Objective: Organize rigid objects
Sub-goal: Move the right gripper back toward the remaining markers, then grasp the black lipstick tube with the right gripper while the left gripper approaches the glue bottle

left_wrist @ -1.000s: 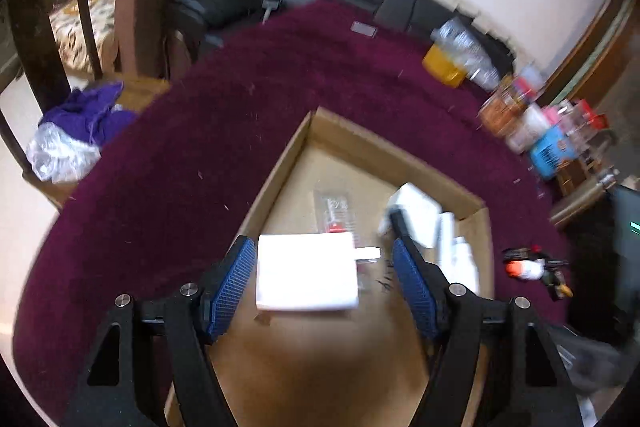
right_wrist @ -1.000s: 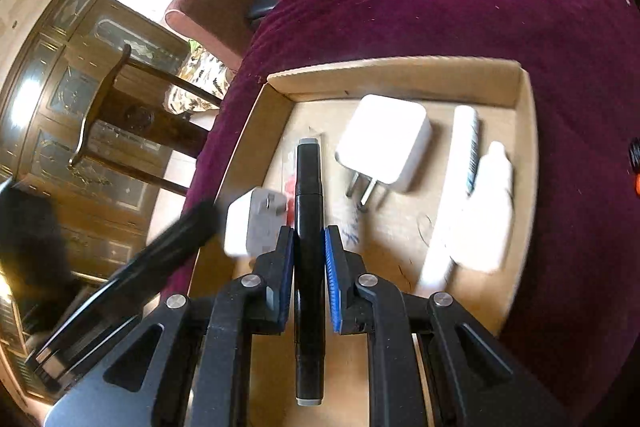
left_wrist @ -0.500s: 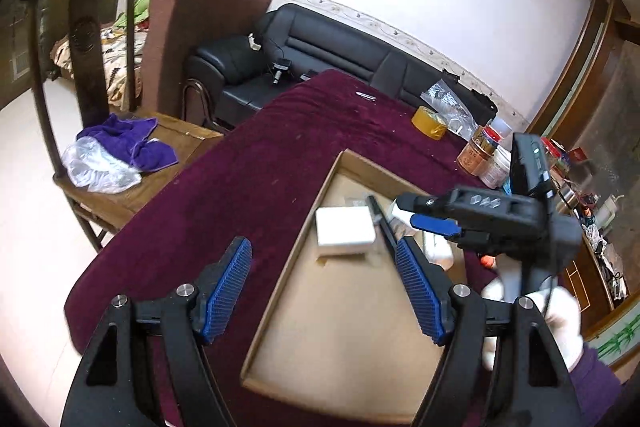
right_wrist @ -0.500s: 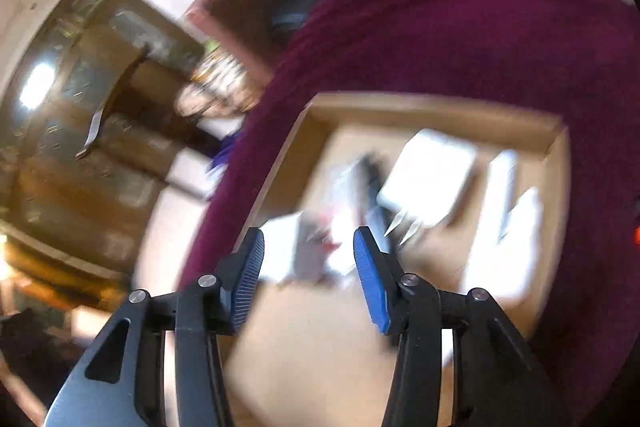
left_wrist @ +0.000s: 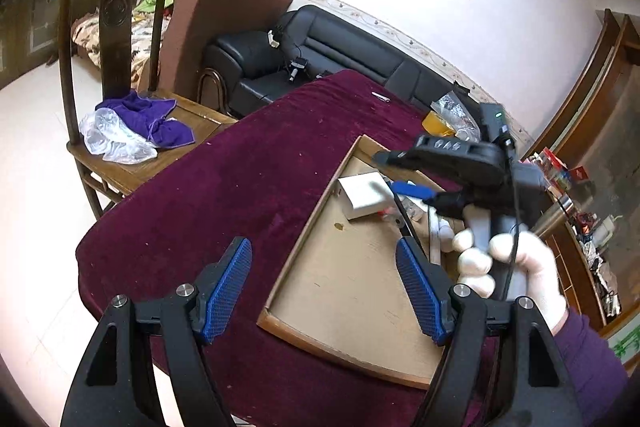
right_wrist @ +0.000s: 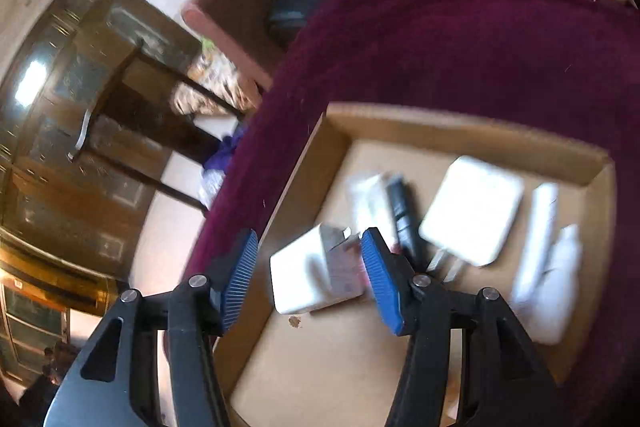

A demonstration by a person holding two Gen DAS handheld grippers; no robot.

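Our left gripper [left_wrist: 323, 287] hangs wide and empty above the worktop [left_wrist: 224, 195], at the near left of the cardboard tray [left_wrist: 304, 223]. In the tray we see a white charger [right_wrist: 316, 275], a black pen [right_wrist: 402, 215], a second white adapter [right_wrist: 472, 211] and white tubes [right_wrist: 548, 267]. Our right gripper [right_wrist: 310, 279] is also wide, holding nothing. We judge the sorting nearly done.

- The right gripper [right_wrist: 310, 279] no longer clamps the black pen [right_wrist: 404, 215]; its jaws stand apart, and the pen lies in the cardboard tray [right_wrist: 460, 125].
- The left gripper [left_wrist: 324, 291] is raised, clear of the white charger [left_wrist: 362, 195].
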